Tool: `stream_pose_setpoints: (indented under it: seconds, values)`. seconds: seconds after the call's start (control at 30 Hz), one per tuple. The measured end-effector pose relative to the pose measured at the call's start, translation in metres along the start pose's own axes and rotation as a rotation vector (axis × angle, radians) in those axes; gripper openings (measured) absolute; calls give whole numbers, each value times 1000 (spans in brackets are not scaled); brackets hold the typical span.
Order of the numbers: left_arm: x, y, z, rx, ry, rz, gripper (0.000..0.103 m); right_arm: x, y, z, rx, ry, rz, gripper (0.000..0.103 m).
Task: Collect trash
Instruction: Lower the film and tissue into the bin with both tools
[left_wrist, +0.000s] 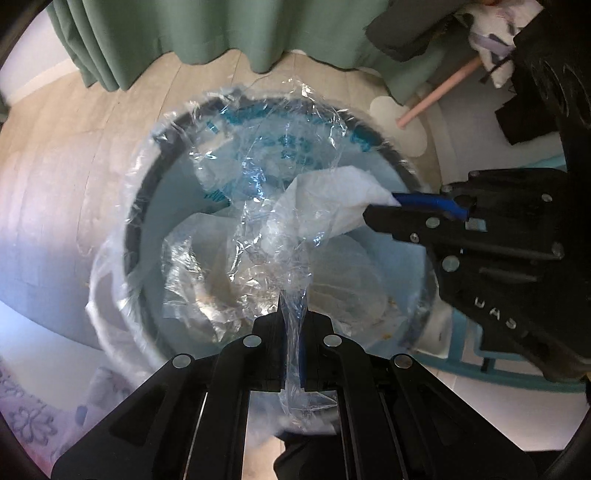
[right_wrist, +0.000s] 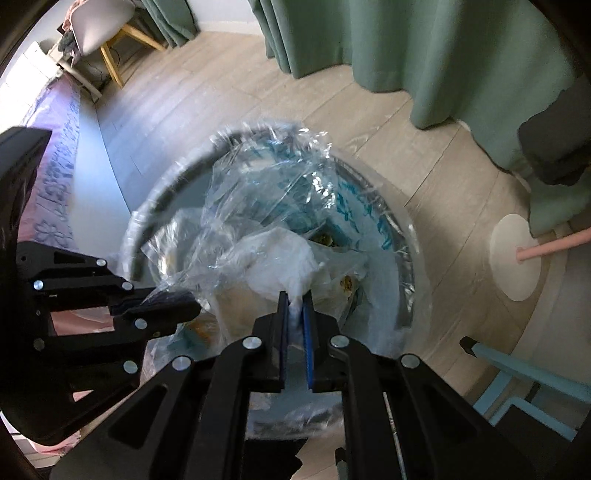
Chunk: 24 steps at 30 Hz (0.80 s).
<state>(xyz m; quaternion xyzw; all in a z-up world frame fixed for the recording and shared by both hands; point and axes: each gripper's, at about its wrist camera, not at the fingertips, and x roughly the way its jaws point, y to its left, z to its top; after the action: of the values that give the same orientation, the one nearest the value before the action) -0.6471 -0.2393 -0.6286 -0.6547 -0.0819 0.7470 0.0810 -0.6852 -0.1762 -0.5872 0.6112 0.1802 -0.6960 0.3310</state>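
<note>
A round trash bin (left_wrist: 135, 206) with a dark rim and a clear, blue-printed liner stands on the floor right below both grippers. My left gripper (left_wrist: 293, 317) is shut on a crumpled clear plastic film (left_wrist: 258, 258) that hangs over the bin's mouth. In from the right comes my right gripper (left_wrist: 380, 208), shut on a white crumpled tissue (left_wrist: 332, 199) above the bin. The right wrist view shows the right gripper (right_wrist: 295, 299) pinching that tissue (right_wrist: 284, 258), and the left gripper (right_wrist: 173, 301) holding the film (right_wrist: 240, 206) over the bin's rim (right_wrist: 404, 258). Paper and food scraps lie inside.
Green curtains (left_wrist: 184, 33) hang behind the bin on a pale wood floor (right_wrist: 229, 74). A white round base with a pink pole (right_wrist: 517, 258) stands to the right, and a light-blue chair (right_wrist: 524, 373) is nearer. A flowered bed cover (right_wrist: 55, 177) runs along the left.
</note>
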Motion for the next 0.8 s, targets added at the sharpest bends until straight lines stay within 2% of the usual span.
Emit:
stream_pose_setpoints:
  seconds: [0.3,0.8]
  values:
    - [48,14,13,-14,43,13,2,55,-5,0,-75,66,-17,9]
    - [72,28,7,-27,54,21,2,69,-3,-7,-168,75,-29,9]
